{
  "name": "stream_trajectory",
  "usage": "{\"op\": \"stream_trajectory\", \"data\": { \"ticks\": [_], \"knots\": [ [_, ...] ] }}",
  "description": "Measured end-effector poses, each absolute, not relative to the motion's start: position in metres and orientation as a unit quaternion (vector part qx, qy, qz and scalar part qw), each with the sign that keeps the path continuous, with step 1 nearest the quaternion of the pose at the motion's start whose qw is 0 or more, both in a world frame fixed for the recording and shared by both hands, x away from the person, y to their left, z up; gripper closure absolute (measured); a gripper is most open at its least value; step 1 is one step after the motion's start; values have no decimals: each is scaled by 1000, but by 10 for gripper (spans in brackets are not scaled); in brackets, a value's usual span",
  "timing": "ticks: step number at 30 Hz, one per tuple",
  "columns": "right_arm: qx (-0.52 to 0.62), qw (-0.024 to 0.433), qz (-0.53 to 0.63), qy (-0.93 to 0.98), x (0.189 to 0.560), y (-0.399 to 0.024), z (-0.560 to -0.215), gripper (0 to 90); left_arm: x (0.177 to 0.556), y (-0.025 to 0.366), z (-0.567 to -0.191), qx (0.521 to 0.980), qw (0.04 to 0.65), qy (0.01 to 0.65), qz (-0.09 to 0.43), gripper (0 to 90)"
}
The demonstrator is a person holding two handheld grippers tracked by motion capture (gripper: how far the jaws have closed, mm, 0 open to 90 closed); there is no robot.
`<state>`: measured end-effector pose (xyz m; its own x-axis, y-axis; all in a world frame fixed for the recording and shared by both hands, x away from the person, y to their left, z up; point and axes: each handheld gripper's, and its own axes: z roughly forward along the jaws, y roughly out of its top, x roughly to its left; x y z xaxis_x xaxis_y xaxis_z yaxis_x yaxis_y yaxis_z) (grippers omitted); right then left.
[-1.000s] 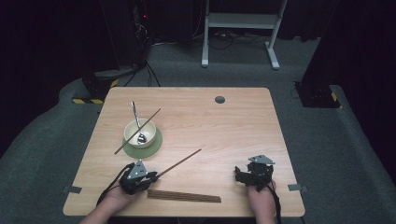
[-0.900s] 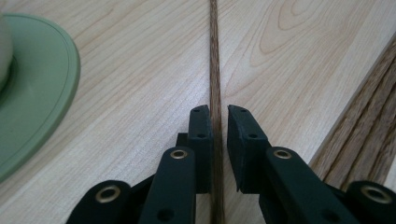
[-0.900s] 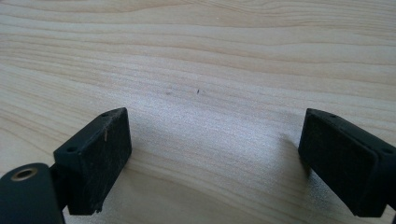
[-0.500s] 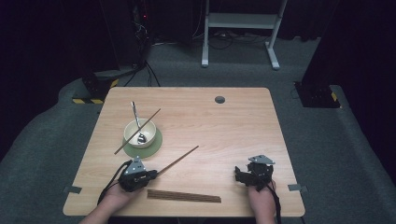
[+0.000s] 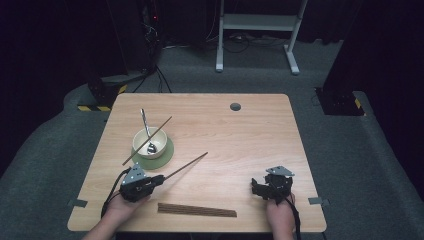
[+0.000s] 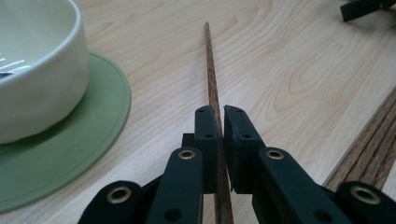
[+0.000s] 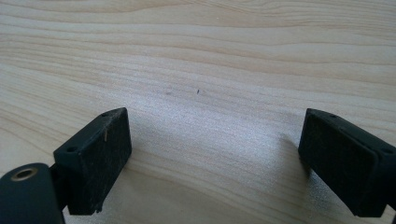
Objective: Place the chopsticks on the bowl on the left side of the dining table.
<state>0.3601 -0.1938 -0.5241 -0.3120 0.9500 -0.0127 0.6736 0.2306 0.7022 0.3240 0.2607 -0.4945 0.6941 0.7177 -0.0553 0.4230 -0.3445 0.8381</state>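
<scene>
So the main thing here is a dark wooden chopstick (image 5: 186,166) pinched in the left gripper (image 5: 159,178), jaws clamped tight on its near end. In the left gripper view the stick (image 6: 212,88) runs straight out from between the jaws toward 12 o'clock, low over the table (image 6: 299,60). From the high view it angles off toward about 2 o'clock from the gripper, tip ending near the table's middle.

The left hand (image 5: 121,206) comes in from the bottom edge and sits at roughly 7 o'clock on the tabletop, gripper body lying low and pointing right and away.

Just past it, around 11 o'clock from the gripper, there's a cream bowl (image 5: 149,143) on a green saucer (image 5: 167,153). A metal spoon (image 5: 145,126) stands in the bowl, and a second chopstick (image 5: 161,126) lies slanted across its rim.

Near the front edge, at 6 o'clock, a bundle of chopsticks (image 5: 197,210) lies flat, just right of the left gripper.

Over at 5 o'clock the right gripper (image 5: 259,187) rests on the wood with the right hand (image 5: 279,217) behind it. Its jaws are spread wide with nothing between them but bare table (image 7: 210,93).
</scene>
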Motion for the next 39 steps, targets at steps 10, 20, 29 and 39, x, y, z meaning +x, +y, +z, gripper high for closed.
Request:
{"op": "stream_trajectory", "data": {
  "ticks": [10, 20, 29, 39],
  "knots": [
    [541, 227, 304, 751, 360, -194, -524, 91, 324, 270, -487, 781, 474, 368, 171, 838],
    [539, 227, 305, 752, 360, -194, -524, 91, 324, 279, -480, 763, 487, 380, 191, 838],
    [532, 224, 307, 757, 361, -192, -524, 92, 326, 289, -473, 748, 497, 386, 210, 839],
    [529, 224, 307, 759, 361, -192, -524, 93, 331, 305, -468, 729, 508, 402, 222, 838]
  ]
}}
